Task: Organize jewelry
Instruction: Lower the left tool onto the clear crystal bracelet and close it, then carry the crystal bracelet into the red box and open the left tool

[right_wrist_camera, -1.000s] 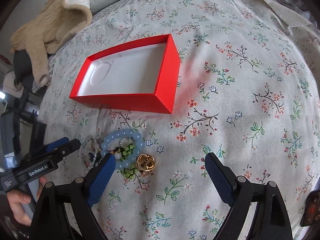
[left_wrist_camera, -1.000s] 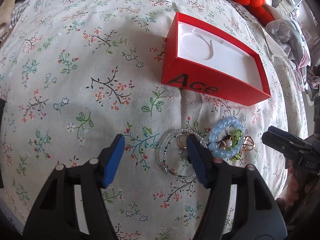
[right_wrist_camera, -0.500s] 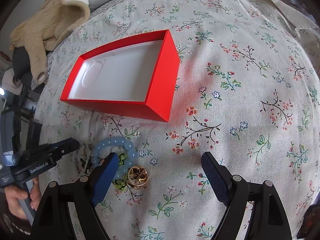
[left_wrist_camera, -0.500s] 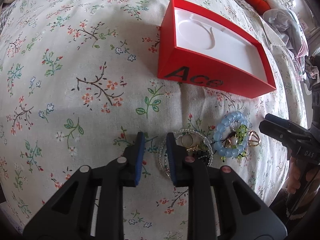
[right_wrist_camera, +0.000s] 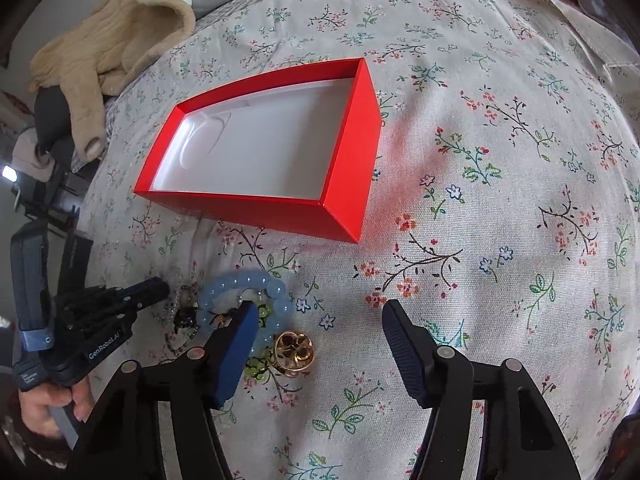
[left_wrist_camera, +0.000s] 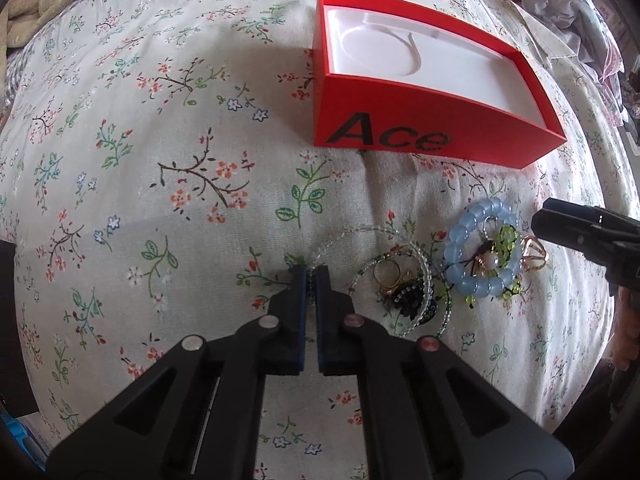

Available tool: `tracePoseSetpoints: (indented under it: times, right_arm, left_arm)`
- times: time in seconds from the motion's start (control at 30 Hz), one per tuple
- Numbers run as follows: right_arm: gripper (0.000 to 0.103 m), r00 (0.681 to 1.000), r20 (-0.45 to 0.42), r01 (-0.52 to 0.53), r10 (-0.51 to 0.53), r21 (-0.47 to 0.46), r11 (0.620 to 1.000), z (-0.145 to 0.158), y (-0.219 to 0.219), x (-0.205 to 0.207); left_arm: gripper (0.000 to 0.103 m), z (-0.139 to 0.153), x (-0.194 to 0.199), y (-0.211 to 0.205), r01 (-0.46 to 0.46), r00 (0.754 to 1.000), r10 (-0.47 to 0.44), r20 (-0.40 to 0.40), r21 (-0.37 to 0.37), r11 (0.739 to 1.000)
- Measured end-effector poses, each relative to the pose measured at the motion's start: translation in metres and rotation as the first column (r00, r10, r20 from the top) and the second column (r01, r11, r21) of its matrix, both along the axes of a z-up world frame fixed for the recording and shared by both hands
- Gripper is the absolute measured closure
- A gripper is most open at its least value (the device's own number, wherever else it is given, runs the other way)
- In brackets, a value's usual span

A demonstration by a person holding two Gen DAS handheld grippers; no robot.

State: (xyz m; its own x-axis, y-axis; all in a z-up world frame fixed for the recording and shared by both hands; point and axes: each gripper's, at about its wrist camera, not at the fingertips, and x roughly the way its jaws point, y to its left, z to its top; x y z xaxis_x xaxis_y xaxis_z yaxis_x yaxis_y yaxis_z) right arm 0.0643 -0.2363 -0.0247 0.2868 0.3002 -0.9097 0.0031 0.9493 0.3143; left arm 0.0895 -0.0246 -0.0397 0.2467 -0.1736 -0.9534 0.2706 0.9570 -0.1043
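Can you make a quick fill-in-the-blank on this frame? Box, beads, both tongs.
1. The red box bears the black letters ____ on its side.
2. The inside of the red box is ____ of jewelry.
3. The left tongs are shut on the rim of the ____ bead bracelet.
4. The round beads of the bracelet beside the right tongs are light ____.

Missing words: Ace; empty; clear; blue

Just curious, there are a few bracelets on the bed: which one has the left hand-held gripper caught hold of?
The clear beaded bracelet: the left hand-held gripper is shut on its edge. The chunky light-blue bead bracelet lies untouched farther right.
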Motion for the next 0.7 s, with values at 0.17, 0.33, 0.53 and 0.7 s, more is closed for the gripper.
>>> tracePoseSetpoints:
  times: [0.17,0.33,0.53,0.7]
  right_arm:
    - [0.064,1.000,-0.027,0.014,-0.012,0.064,0.998,-0.010,0.002,0.005]
    - [0.079,0.999,-0.038,0.032,-0.029,0.101,0.994,-0.018,0.003,0.006]
    - [0.092,1.000,-0.026,0.002,0.001,0.114,0.993,-0.012,0.013,0.003]
    - [0.092,0.999,0.048,0.004,-0.010,0.134,0.991,0.017,0.013,-0.005]
  left_arm:
    - [0.098,0.004,-0.003,0.002,-0.013,1.000,0.014,0.016,-0.035,0.999]
    - [0.098,0.006,-0.004,0.004,-0.033,0.999,0.035,0.030,-0.054,0.998]
    - [0.098,0.014,-0.007,0.011,-0.056,0.997,0.060,0.053,-0.084,0.995]
    - [0.098,0.032,-0.015,0.014,-0.063,0.993,0.075,0.094,-0.121,0.991]
